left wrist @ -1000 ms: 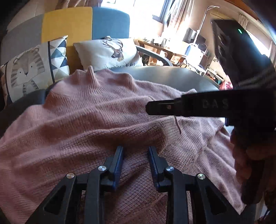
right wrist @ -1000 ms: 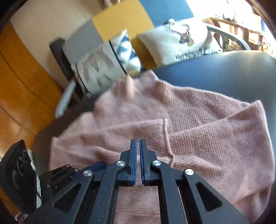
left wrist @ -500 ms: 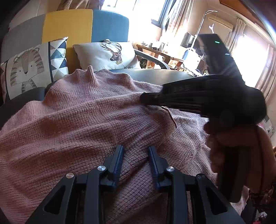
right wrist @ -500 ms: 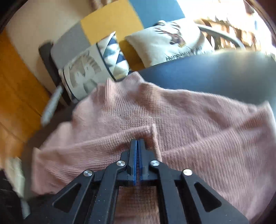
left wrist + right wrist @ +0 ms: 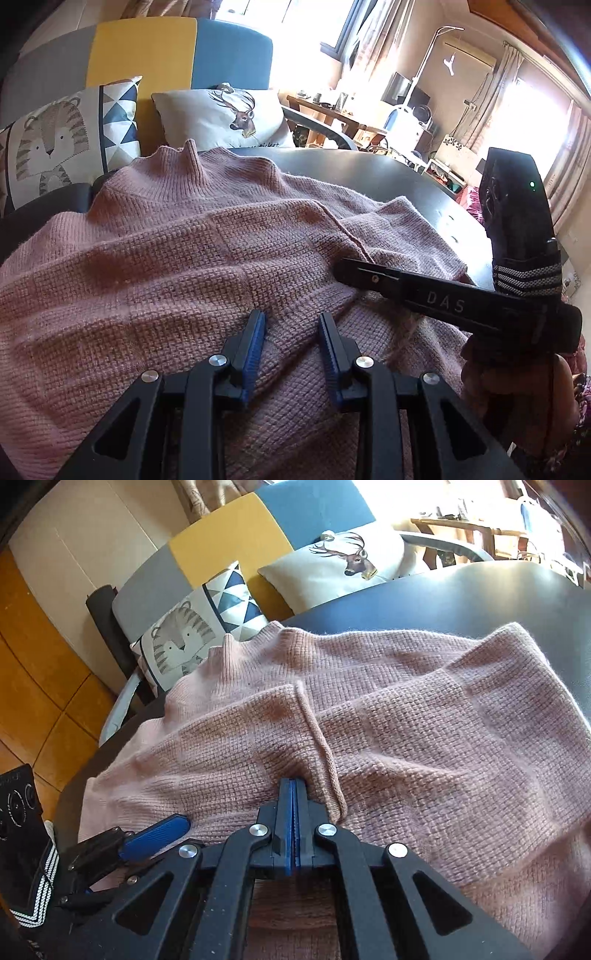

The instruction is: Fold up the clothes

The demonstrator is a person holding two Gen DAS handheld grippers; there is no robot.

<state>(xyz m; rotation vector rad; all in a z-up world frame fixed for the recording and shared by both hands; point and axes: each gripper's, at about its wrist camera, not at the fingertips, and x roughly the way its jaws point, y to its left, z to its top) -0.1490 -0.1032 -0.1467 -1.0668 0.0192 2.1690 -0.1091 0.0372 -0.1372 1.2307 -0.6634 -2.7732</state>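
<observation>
A pink knitted sweater lay spread over a dark round table, its high collar pointing toward a sofa with grey, yellow and blue panels. One sleeve was folded across the body of the garment, and its cuff edge ran as a raised ridge down the middle of the right wrist view. The left gripper hung low over the near part of the sweater with its jaws partly apart; knit showed in the gap between the 2 blue pads, and whether they pinched a fold could not be told. The right gripper had its jaws brought fully together, the pads meeting with no gap, and its tips were nosed into the fabric just beside the cuff ridge; no cloth could be seen between them. In the left wrist view the right gripper reached in from the right side, held by a hand, its tip resting at the folded sleeve's edge. 2 cushions leaned on the sofa behind the table, a tiger cushion and a deer cushion. Beyond, bright windows lit a cluttered wooden desk.
</observation>
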